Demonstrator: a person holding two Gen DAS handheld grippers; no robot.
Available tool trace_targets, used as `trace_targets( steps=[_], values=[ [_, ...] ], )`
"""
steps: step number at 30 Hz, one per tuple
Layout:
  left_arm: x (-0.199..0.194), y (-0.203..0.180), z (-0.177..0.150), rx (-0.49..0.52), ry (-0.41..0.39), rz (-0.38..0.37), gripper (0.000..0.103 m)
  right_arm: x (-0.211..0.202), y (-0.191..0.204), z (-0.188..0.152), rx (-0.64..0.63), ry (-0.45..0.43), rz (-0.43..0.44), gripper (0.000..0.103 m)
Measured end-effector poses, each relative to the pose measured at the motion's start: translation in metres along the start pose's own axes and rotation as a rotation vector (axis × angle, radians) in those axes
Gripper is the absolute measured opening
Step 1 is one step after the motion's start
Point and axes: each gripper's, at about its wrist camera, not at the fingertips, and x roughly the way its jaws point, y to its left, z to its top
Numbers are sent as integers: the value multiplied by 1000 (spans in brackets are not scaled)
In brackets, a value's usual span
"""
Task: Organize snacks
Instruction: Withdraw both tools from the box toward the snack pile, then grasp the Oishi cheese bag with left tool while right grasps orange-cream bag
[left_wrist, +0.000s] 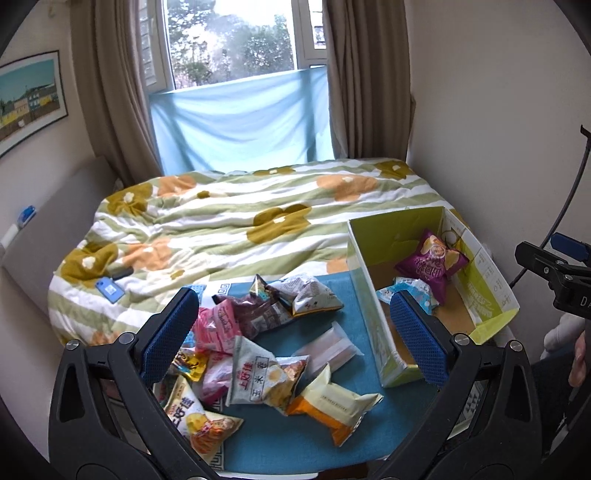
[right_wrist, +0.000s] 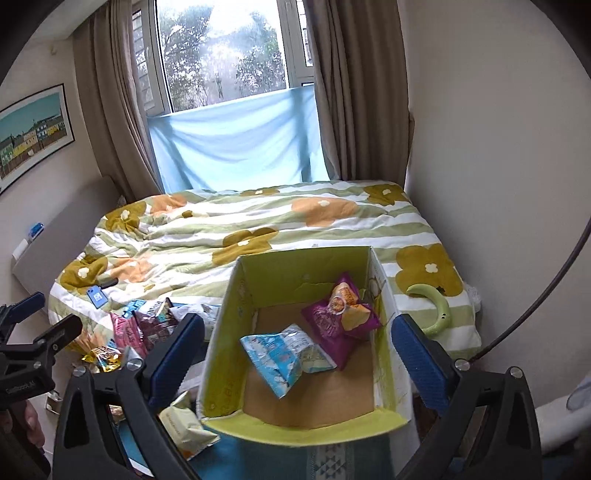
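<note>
Several snack bags lie in a pile (left_wrist: 258, 354) on a blue mat (left_wrist: 306, 439). A green cardboard box (left_wrist: 373, 295) stands at the mat's right end; it also shows in the right wrist view (right_wrist: 221, 332). Inside lie a purple chip bag (right_wrist: 332, 321) and a light blue packet (right_wrist: 280, 350). My left gripper (left_wrist: 295, 332) is open and empty above the pile. My right gripper (right_wrist: 299, 350) is open and empty above the box, its fingers either side of it.
A bed with a flowered quilt (left_wrist: 240, 221) lies behind the mat. A blue phone (left_wrist: 109, 290) rests on the quilt at left. A green curved object (right_wrist: 436, 306) lies on the quilt right of the box. Walls stand close at right.
</note>
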Motion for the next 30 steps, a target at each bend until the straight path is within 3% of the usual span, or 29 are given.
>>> trace_targets(
  steps=[6, 15, 22, 30],
  values=[
    [-34, 35, -33, 0, -8, -29, 102, -38, 37, -43, 22, -70, -95, 101],
    [-60, 100, -87, 8, 9, -7, 103, -63, 79, -80, 37, -85, -62, 101],
    [-28, 136, -140, 36, 71, -9, 102, -38, 121, -113, -51, -35, -16, 101],
    [42, 127, -194, 199, 165, 83, 103, 41, 149, -154, -166, 101, 109, 101]
  ],
)
